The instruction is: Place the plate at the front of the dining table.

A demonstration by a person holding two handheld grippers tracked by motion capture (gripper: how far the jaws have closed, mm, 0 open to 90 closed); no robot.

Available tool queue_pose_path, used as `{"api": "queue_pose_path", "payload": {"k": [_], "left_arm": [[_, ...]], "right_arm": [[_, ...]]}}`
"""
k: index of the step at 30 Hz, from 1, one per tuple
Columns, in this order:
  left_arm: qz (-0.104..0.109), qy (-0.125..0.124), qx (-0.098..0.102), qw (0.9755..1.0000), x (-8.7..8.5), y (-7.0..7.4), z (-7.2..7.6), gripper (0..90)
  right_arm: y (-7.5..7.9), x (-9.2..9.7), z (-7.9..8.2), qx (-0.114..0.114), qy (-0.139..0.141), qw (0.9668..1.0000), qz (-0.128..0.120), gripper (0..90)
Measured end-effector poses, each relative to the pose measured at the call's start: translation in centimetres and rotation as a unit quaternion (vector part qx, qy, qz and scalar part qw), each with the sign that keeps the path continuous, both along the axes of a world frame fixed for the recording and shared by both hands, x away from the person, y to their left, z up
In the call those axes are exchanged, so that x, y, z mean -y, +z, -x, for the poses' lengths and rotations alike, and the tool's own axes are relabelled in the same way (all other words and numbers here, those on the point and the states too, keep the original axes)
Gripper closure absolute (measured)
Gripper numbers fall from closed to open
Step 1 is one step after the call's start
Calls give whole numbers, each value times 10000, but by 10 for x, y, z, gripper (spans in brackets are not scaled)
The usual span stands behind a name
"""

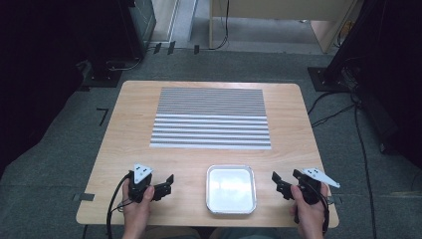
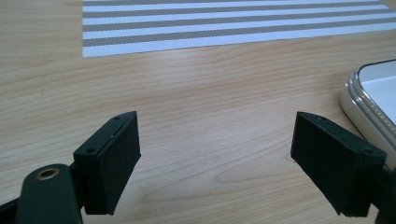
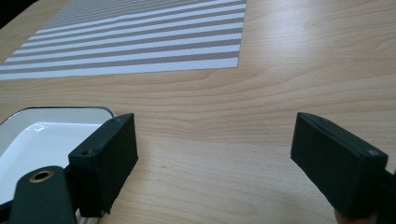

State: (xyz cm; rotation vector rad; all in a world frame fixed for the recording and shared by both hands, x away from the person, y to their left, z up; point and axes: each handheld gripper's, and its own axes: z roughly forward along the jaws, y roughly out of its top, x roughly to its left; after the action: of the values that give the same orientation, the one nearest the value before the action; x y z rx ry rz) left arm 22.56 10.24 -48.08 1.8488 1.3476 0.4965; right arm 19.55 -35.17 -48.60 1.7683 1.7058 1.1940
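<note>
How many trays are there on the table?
1: a white tray at the near edge of the table, between the left tool and the right tool.

There is no text, label, brand, number or sign to read in these pictures, not on the striped mat (image 1: 211,118), the tray (image 1: 231,188) or the table (image 1: 129,129).
</note>
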Motion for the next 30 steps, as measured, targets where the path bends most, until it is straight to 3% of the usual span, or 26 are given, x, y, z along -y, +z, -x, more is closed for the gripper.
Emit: {"api": "queue_pose_path", "payload": {"k": [17, 30], "left_arm": [[61, -264, -28, 9996, 24, -1, 3, 159], [78, -434, -55, 9990, 43, -3, 6, 159]], "right_arm": [[3, -18, 1, 87, 184, 9997, -122, 146], [3, -32, 1, 83, 217, 9997, -68, 166]]}}
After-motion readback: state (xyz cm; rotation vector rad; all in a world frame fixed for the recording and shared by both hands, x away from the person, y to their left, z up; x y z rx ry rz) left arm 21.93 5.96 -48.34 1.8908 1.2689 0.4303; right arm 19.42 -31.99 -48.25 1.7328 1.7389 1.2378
